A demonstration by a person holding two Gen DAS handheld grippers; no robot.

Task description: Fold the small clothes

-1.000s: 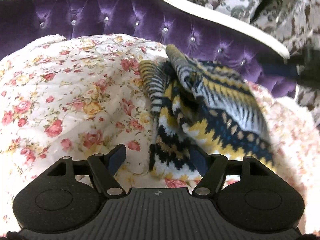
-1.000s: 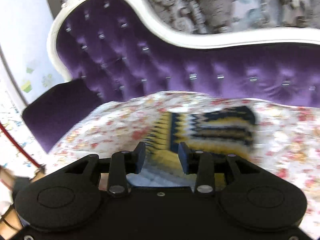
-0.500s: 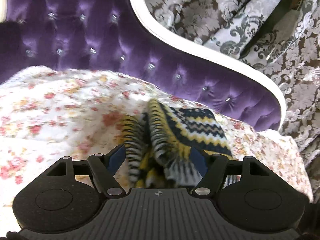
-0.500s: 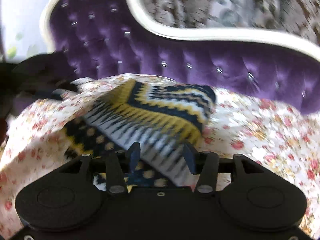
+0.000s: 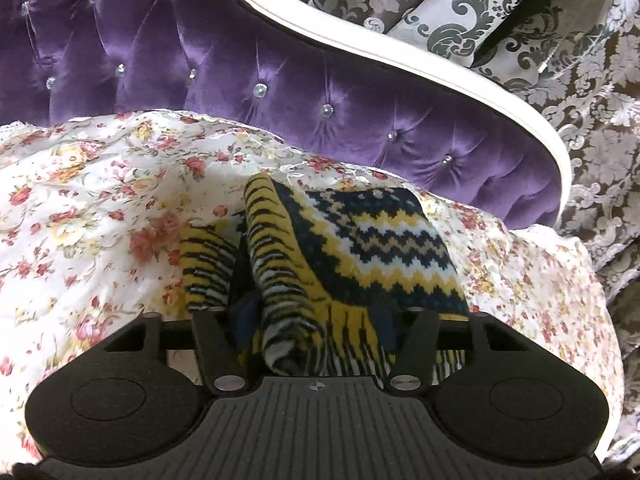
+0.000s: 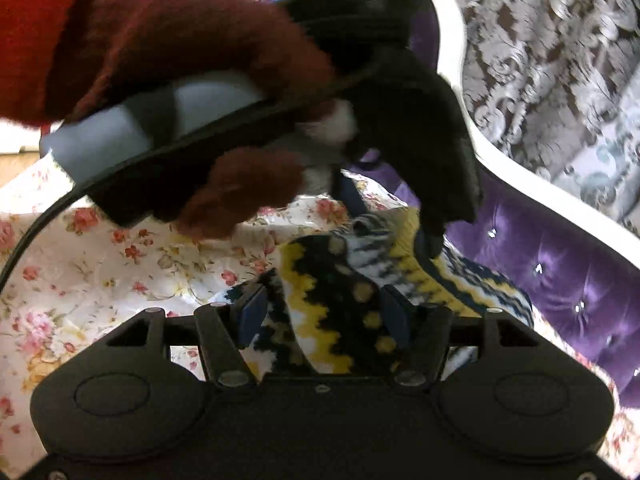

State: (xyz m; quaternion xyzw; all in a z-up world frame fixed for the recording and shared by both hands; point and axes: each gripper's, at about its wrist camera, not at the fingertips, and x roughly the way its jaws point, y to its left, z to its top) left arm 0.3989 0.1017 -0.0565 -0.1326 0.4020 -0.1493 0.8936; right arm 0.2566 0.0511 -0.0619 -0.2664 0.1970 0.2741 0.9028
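Observation:
A small knitted sweater in yellow, navy and white zigzag lies bunched on a floral quilt. In the left wrist view my left gripper is open, its fingers wide apart on either side of a rolled fold and the ribbed hem. In the right wrist view my right gripper is open around another part of the sweater. The left gripper's body, held by a hand in a dark red fuzzy sleeve, fills the upper part of the right wrist view, its fingers down on the sweater.
A purple tufted sofa back with a white curved frame rises close behind the quilt. Grey damask curtains hang beyond it. The quilt's edge drops off at the right.
Both grippers have moved in onto the sweater, which now lies between their fingers. The left gripper and hand have come into the right wrist view. The sweater has been pushed into a tighter bundle.

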